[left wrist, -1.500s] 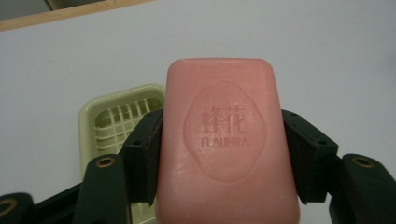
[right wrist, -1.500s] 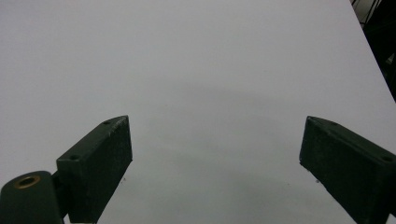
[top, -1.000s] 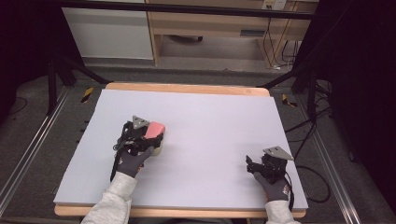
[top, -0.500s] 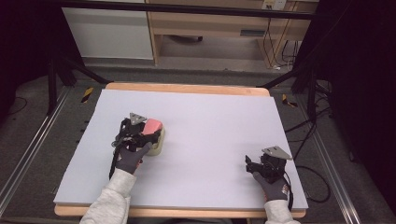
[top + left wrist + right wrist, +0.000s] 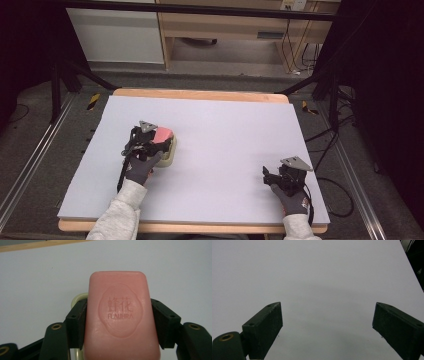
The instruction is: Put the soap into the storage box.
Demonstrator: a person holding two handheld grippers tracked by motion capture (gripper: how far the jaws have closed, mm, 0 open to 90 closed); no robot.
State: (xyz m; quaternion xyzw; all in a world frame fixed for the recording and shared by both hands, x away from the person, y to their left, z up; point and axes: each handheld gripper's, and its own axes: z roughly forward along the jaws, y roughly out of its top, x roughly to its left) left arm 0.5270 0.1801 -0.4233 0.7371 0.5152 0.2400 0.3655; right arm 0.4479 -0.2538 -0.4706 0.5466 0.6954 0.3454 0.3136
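The left gripper (image 5: 159,145) is clenched on a smooth pink soap bar (image 5: 121,317) above a cream dish (image 5: 169,156). Far right of the dish, the right gripper (image 5: 327,332) is held released over the matte white table (image 5: 225,130).

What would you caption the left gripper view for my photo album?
Left gripper clamps a pink soap bar above a cream dish.

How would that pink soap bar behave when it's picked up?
The pink soap bar looks stiff: pinched by the left tool, it holds its shape. Its smooth, rounded faces could slip. Being flat-sided, it probably won't roll.
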